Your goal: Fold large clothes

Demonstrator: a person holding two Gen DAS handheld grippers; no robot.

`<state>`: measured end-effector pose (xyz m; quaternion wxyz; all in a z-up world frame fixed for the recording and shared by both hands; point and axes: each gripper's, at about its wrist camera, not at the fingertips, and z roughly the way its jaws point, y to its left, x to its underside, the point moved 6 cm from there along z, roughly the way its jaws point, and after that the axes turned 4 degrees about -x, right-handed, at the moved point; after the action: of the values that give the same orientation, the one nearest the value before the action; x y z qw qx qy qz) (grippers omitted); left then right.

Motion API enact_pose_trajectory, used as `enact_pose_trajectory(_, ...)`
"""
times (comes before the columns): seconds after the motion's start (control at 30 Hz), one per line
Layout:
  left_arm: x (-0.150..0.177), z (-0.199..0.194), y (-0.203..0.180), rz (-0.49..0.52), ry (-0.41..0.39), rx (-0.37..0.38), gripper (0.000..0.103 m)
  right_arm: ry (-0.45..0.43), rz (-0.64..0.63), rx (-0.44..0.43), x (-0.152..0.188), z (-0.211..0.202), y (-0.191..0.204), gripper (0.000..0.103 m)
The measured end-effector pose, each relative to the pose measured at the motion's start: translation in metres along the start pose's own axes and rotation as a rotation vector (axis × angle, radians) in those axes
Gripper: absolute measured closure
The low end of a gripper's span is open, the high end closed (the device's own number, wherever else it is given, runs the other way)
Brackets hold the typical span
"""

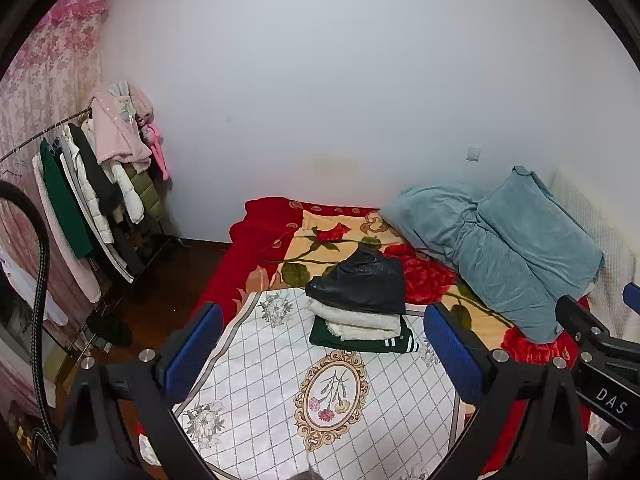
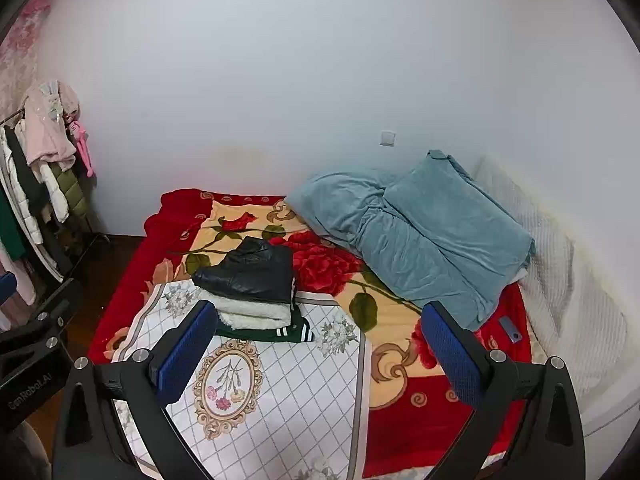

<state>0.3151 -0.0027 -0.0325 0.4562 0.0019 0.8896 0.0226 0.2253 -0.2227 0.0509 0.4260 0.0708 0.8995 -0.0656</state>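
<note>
Both released, empty: left gripper point(image 1: 324, 344), right gripper point(image 2: 320, 344). Folded stack on white quilted mat point(image 2: 304, 408): black jacket point(image 2: 252, 270) topmost. Risk: slick jacket sliding off fleece point(image 2: 256, 314) if nudged.

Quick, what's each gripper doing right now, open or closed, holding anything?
Left gripper: open, holding nothing.
Right gripper: open, holding nothing.

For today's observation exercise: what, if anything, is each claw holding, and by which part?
Nothing. The left claw and right claw are both open and empty above the bed; the folded stack lies untouched.
</note>
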Motion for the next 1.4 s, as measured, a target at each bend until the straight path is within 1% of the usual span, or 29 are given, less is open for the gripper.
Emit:
enact_pose_trajectory(0.57,-0.0013,-0.0024,-0.0015,-0.003,0.005,-0.001,0.001,0.002,-0.014,-0.015,-0.0006,0.0016,-0.0009,0.000)
enact_pose_trajectory(1.4,0.0068,-0.0103,0.0033,-0.014,0.005,-0.017,0.001,0.002,-0.028,-0.031,-0.0056,0.0074,-0.0021,0.000)
